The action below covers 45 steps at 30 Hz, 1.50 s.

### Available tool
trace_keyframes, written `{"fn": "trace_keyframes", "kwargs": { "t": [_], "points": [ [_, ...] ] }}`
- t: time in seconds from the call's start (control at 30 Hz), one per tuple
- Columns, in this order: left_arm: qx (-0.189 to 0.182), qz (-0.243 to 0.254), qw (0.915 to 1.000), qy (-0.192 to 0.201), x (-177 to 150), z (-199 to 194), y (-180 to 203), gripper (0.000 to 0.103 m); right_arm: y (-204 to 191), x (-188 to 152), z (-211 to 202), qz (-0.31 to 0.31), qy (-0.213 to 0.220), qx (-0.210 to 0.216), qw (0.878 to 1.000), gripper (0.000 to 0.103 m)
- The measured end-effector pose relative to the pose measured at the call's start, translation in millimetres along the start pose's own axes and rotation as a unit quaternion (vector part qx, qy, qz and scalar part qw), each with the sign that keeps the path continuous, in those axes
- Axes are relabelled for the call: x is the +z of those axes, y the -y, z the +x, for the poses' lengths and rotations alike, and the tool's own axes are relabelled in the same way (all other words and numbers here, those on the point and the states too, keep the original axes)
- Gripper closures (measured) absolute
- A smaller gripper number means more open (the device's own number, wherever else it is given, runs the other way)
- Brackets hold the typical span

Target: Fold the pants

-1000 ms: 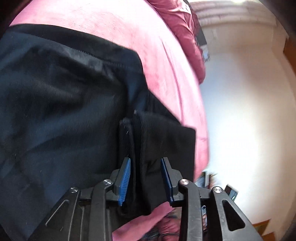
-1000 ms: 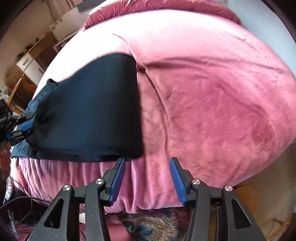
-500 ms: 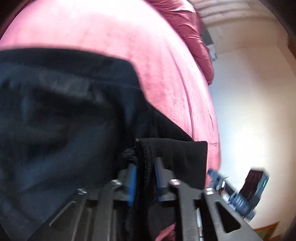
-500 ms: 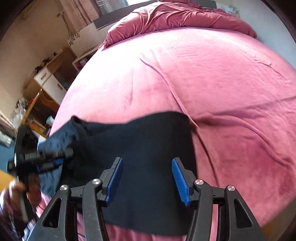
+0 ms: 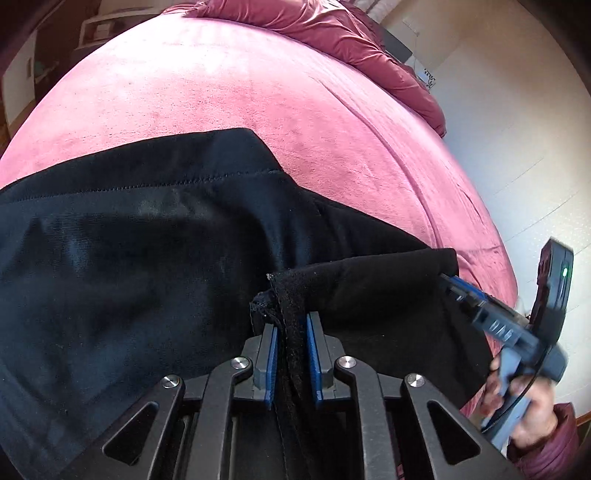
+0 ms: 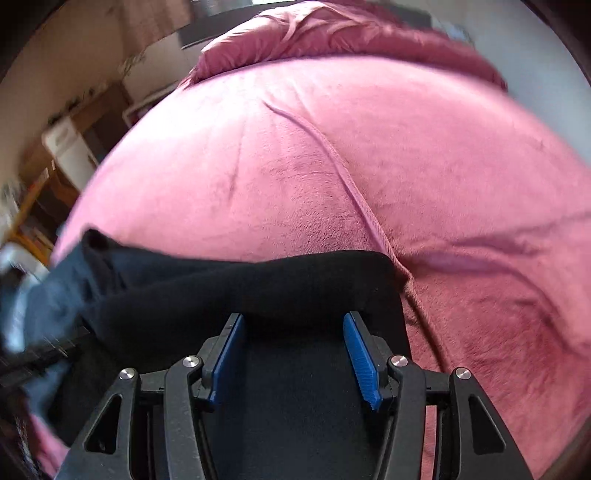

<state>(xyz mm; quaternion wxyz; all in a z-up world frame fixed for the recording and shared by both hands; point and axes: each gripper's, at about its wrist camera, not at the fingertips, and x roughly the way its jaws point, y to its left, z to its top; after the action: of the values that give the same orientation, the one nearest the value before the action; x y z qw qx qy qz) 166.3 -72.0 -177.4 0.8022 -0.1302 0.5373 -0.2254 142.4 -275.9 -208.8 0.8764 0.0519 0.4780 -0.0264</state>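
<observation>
— Cloth is all the left hand-held gripper (image 5: pixel 290 354) has: its jaws have just closed on a bunched edge of the black pants (image 5: pixel 147 258) on the pink bed (image 5: pixel 258 92).
— Right hand-held gripper (image 6: pixel 295 354)?
— Spread over the fabric, pinching nothing. Lift now and that side sags, skewing the fold.

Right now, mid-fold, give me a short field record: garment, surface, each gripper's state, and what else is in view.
garment: black pants, lying partly folded at the near edge of the bed
surface: pink bedspread
left gripper: shut on a seamed edge of the pants; jaws have just been closing
right gripper: open, poised over a raised fold of the pants, pads not pressing
also in view: rumpled maroon duvet at the far end of the bed
</observation>
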Motion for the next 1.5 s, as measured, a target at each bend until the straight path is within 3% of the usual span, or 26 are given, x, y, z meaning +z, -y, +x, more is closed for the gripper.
{"fn": "trace_keyframes", "kwargs": {
  "t": [0.13,0.4,0.47,0.53,0.67,0.8,0.93,1.17,1.5],
  "points": [
    [-0.025,-0.043,0.9987,0.0,6,-13,-11,0.081,2,-1,-3,0.007,0.004,-0.008,1.0,0.046],
    [0.015,-0.069,0.997,0.032,-24,-72,-43,0.079,-8,3,-22,-0.009,0.011,-0.047,0.999,0.04],
    [0.034,-0.075,0.9958,0.039,-33,-83,-50,0.079,-18,-2,-36,-0.01,0.028,-0.034,0.999,0.04],
    [0.047,-0.082,0.9947,0.041,-40,-85,-57,0.079,-33,-9,-47,-0.017,0.031,0.01,0.999,0.04],
    [0.077,-0.085,0.9921,0.049,-54,-87,-62,0.079,-82,-34,-63,-0.075,0.017,0.097,0.992,0.04],
    [0.107,-0.076,0.989,0.069,-65,-108,-67,0.079,-126,-60,-68,-0.124,-0.005,0.143,0.982,0.042],
    [0.133,-0.062,0.9853,0.088,-73,-122,-64,0.079,-153,-71,-56,-0.168,-0.016,0.136,0.976,0.066],
    [0.147,-0.053,0.983,0.097,-81,-140,-61,0.079,-165,-66,-34,-0.196,-0.003,0.114,0.974,0.067],
    [0.154,-0.054,0.9818,0.097,-76,-137,-49,0.077,-156,-71,-37,-0.168,0.003,0.124,0.978,0.066]
  ]
}}
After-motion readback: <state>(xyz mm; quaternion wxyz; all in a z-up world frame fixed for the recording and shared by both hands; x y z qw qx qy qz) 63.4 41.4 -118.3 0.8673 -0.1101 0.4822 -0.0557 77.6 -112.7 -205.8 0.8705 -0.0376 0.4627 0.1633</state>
